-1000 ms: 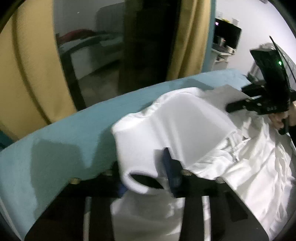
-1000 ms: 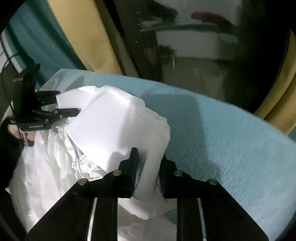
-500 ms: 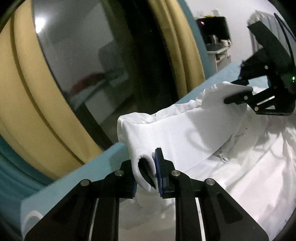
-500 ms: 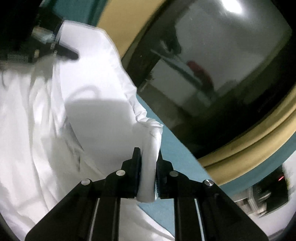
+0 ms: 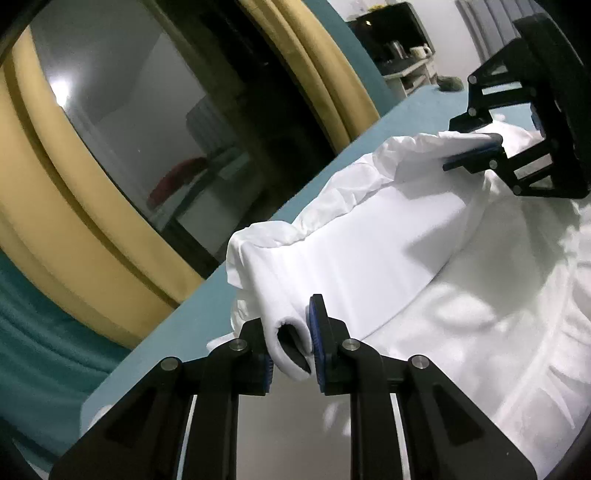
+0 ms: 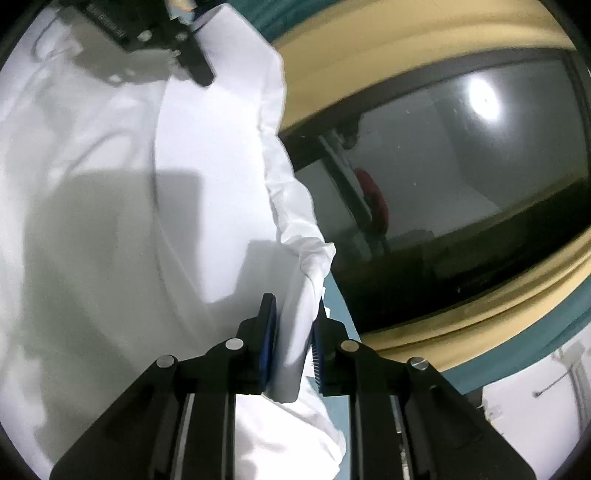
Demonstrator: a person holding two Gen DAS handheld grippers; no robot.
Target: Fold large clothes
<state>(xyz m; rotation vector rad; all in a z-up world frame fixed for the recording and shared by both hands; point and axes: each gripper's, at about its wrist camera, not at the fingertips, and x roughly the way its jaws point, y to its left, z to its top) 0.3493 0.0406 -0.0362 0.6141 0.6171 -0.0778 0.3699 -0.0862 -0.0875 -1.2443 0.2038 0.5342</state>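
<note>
A large white garment (image 5: 369, 251) lies over a teal surface (image 5: 177, 317). My left gripper (image 5: 291, 343) is shut on one corner of its gathered edge. My right gripper (image 6: 293, 343) is shut on the other corner of the same edge, and it shows at the upper right of the left wrist view (image 5: 476, 151). The edge is lifted and stretched between the two grippers, and the rest of the garment (image 6: 92, 221) hangs and bunches below. The left gripper shows at the top left of the right wrist view (image 6: 199, 70).
A dark window (image 5: 147, 122) framed by yellow curtains (image 5: 48, 206) is behind the teal surface. A desk with a monitor (image 5: 391, 26) stands far back by a white wall. The teal surface's far edge runs along the window.
Both grippers have lifted the garment's edge up off the surface and drawn it taut between them. The views have tilted up toward the window.
</note>
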